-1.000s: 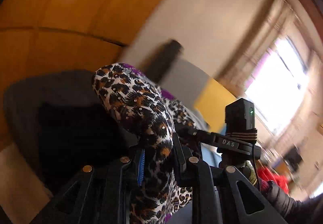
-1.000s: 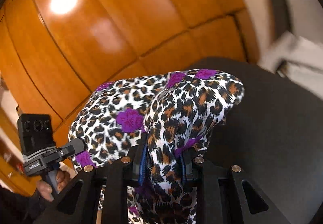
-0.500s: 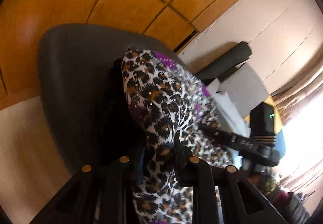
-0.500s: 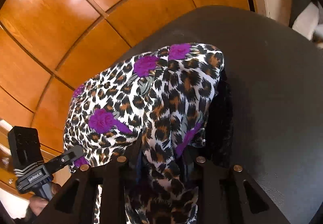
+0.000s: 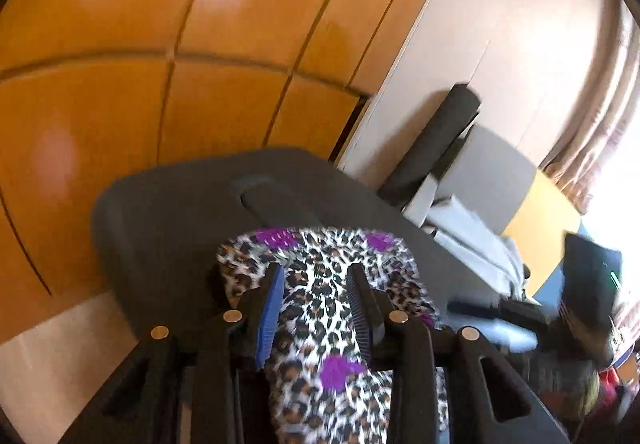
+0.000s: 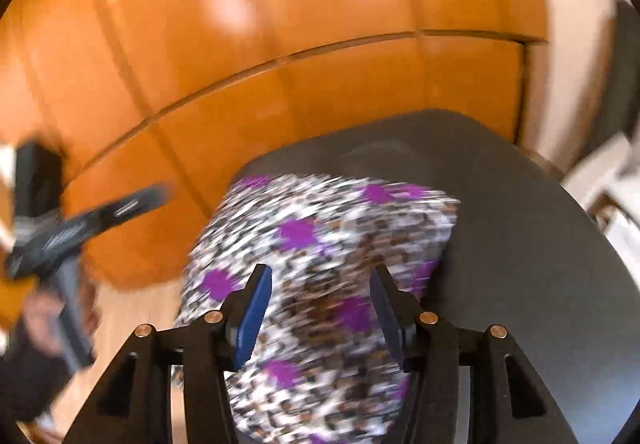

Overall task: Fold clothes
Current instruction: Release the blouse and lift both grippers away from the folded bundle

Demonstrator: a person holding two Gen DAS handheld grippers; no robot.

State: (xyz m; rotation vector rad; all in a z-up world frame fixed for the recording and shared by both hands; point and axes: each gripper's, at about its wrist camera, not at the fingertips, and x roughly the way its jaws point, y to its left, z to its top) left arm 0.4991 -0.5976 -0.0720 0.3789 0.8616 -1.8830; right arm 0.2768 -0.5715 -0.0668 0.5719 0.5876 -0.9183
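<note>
Left wrist view: the left tongs are seen spread apart, jaws just opened, with the leopard-print garment lying loose between the pads, not pinched. Same deal in the right wrist view, where the right tongs have just been opened too, the blurry garment sitting between them ungripped. The cloth is laid on a dark grey surface. Behind that, orange wooden panels are seen, plus a window off right.
</note>
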